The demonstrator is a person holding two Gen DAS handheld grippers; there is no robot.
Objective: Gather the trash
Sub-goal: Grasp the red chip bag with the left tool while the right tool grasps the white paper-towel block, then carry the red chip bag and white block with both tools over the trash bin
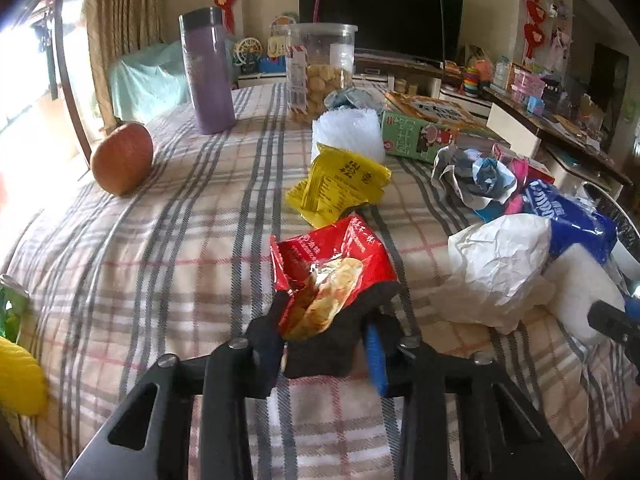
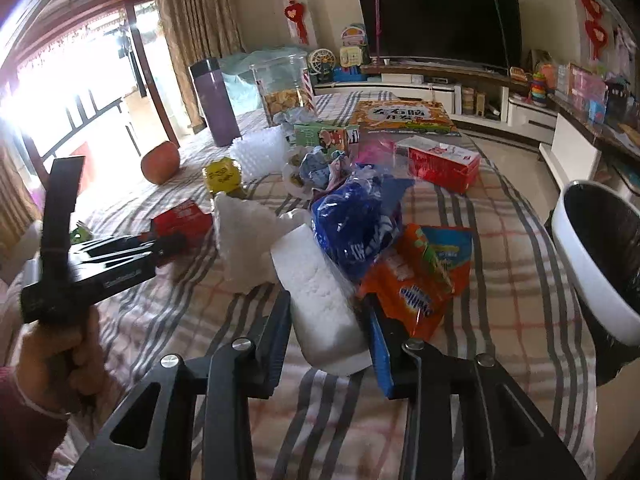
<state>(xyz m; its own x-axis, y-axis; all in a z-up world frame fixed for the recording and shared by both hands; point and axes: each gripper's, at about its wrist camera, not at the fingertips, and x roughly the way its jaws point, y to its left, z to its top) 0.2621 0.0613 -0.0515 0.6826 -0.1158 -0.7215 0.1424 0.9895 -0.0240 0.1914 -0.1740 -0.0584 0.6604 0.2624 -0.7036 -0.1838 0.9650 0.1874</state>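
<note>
Nearby, yellow packet [image 1: 340,184] and crumpled paper [image 1: 500,268] crowd the red wrapper [image 1: 332,276].

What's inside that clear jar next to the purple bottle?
The jar holds round pale biscuits filling roughly its lower half; the top looks empty. Its label hides part of the contents, and the bottom is blocked by wrappers in front.
</note>
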